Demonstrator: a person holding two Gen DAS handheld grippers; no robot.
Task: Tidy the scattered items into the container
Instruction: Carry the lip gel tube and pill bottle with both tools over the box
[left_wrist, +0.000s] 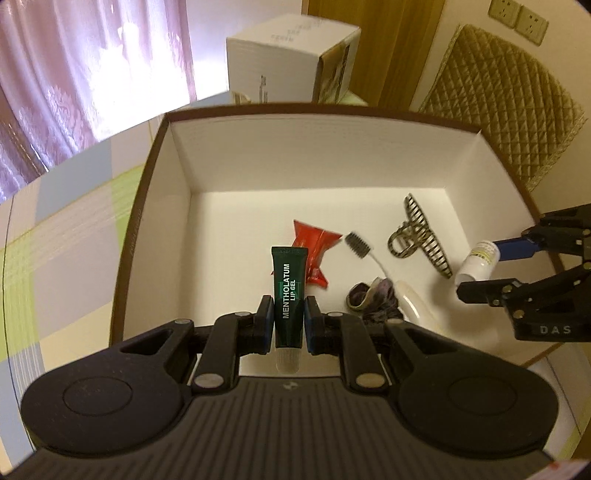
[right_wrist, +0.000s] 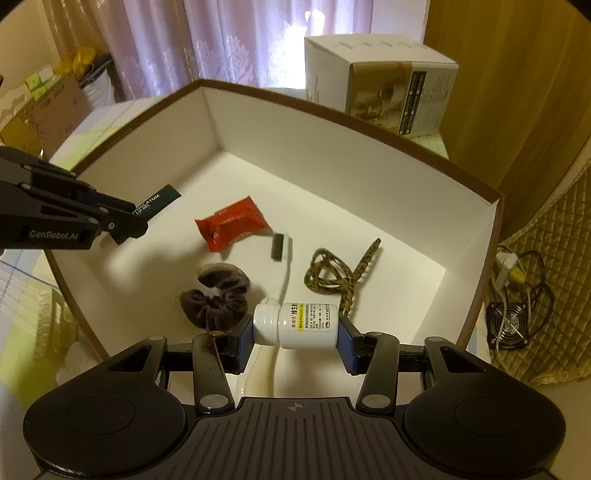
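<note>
Nearest the left wrist camera, the left gripper (left_wrist: 288, 325) is clamped on a dark green Mentholatum lip gel tube (left_wrist: 289, 295), pads pressing its lower body; the tube's long axis runs straight ahead along the fingers, clear cap toward the camera, crimped end out over the floor of the container (left_wrist: 317, 147). That container is an open white-lined box with a brown rim, standing on a checked surface (left_wrist: 74, 206). On its floor already lie a red sachet (left_wrist: 314, 247), a toothbrush (left_wrist: 364, 251), a striped hair claw (left_wrist: 421, 236) and a dark scrunchie (right_wrist: 218, 295). The right gripper (right_wrist: 295, 328) holds a white pill bottle (right_wrist: 299, 326) end to end, cap against one pad and base against the other, so the bottle lies crosswise between the fingers, above the near right part of the box, close over the toothbrush handle. Judgement: both items hang inside the rim's outline, apart from each other; each release appears to need only an opening of the jaws. The bottle, lying on its side, may roll on landing.
</note>
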